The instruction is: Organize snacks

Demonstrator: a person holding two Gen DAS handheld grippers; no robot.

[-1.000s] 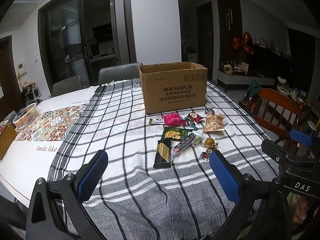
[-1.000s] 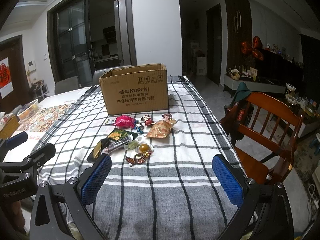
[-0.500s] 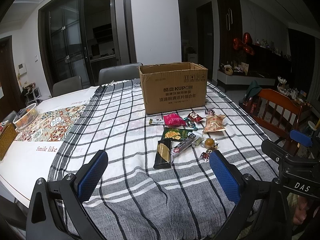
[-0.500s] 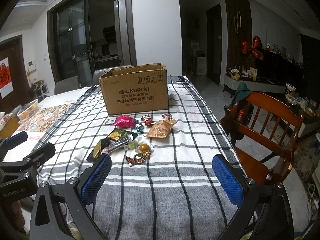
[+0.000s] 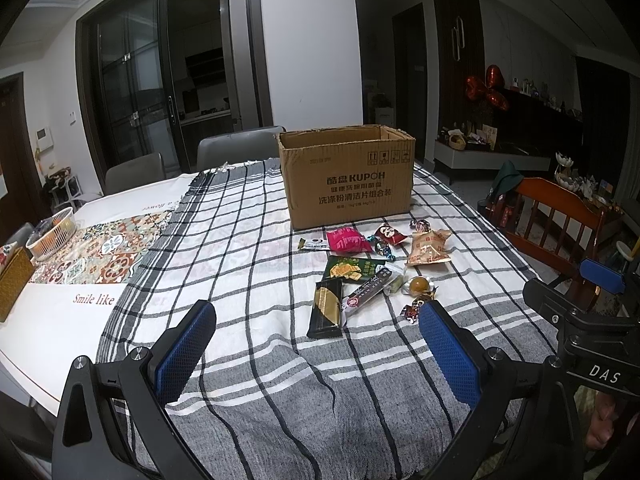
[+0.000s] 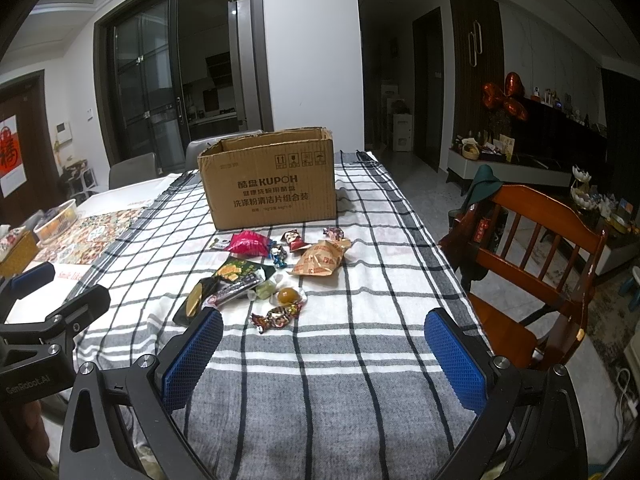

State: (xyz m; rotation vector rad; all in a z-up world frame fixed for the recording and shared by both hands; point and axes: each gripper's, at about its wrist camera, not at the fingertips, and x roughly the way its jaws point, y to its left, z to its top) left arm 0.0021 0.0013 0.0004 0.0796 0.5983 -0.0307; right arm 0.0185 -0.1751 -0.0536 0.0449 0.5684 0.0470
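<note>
Left gripper (image 5: pixel 318 334): fingers spread wide, nothing between them; hovers over near edge of bench, short of the snacks. Also seen at left edge of right wrist view (image 6: pixel 44 304).
Right gripper (image 6: pixel 323 342): fingers released, wide apart, empty; over near edge, twd the right side of bench. Seen at right edge of left wrist view (image 5: pixel 576 312).
Bench (image 5: pixel 60 320): covered mostly by a grey/white plaid cloth (image 5: pixel 248 264); patterned runner (image 5: pixel 100 256) on the bare left part.
Cardboard box (image 5: pixel 347 178): upright, top open, at far end of cloth, printed side twd the cameras.
Snacks: loose cluster on cloth just in front of box, between box & grippers, none in box as far as can be seen (inside hidden).
Pink pack (image 5: pixel 346 240): nearest the box, left of cluster; small white/dark sachet (image 5: pixel 314 244) touching its left end.
Red candy (image 5: pixel 390 234) & tan bag (image 5: pixel 430 248): right side of cluster, near box.
Green cracker pack (image 5: pixel 352 270): mid cluster.
Black/gold bar (image 5: pixel 327 310): closest to near edge, lying lengthwise; dark stick pack (image 5: pixel 368 290) leans over its right side.
Round orange sweet in clear wrap (image 5: pixel 418 284): right of stick pack.
Foil candy (image 6: pixel 276 316): nearest to right gripper, apart from it.
White basket (image 5: pixel 52 232): far left edge of bench.
Wooden chair (image 6: pixel 532 264): beside right edge of bench.
</note>
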